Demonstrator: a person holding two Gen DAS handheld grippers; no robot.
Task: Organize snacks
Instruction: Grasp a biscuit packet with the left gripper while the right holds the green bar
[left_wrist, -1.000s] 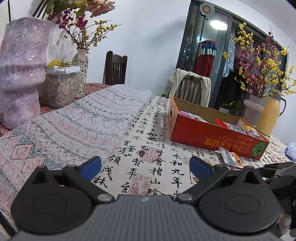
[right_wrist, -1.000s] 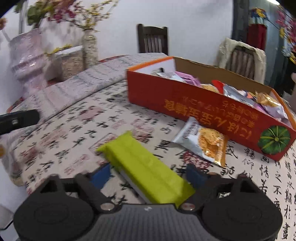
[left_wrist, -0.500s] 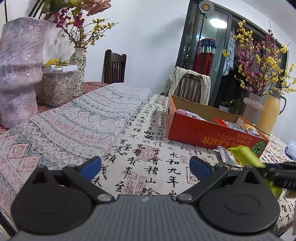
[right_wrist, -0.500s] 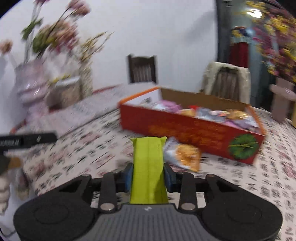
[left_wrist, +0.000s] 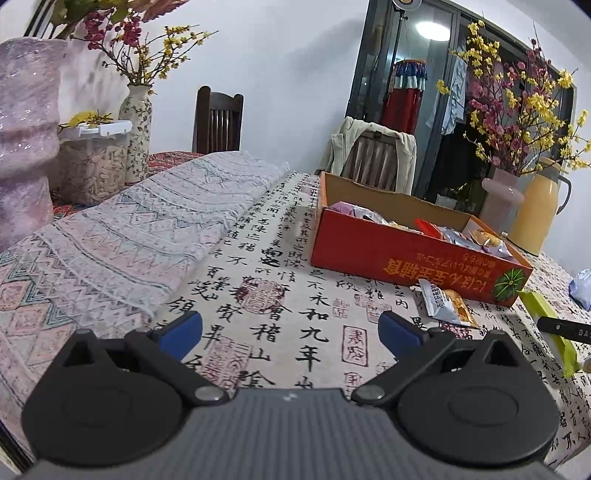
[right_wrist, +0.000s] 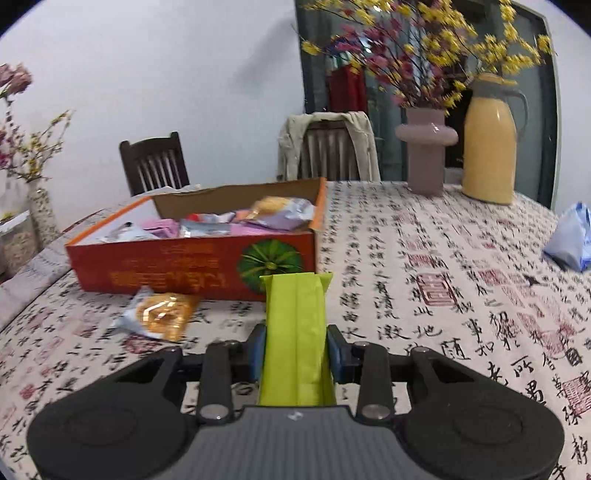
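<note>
1. Right wrist view: the right gripper (right_wrist: 295, 350) is clenched on a green packet (right_wrist: 295, 332), blue pads pressing both long sides, the packet pointing forward above the tablecloth (right_wrist: 443, 277).
2. Ahead and slightly left stands the red box (right_wrist: 192, 264), open-topped and already holding a heap of wrapped snacks; the packet's far end sits near the box's front right corner.
3. An orange snack (right_wrist: 162, 314) lies loose on the cloth just beside the box's front wall, not yet put away.
4. Left wrist view shows the left gripper (left_wrist: 291, 332) released and empty, its jaws standing wide over the cloth, well apart from the box (left_wrist: 406, 254).
5. The step in hand appears to be carrying the green packet (left_wrist: 550, 328) into the box.
6. Doing it well likely means lifting the packet clear of the front wall, keeping it level, and letting go only once it is over the heap inside.
7. A low approach risks nudging the light cardboard box or catching the packet's tip on the rim.
8. The vase (right_wrist: 424, 155) and yellow flask (right_wrist: 489, 140) stand well beyond, out of the way.
</note>
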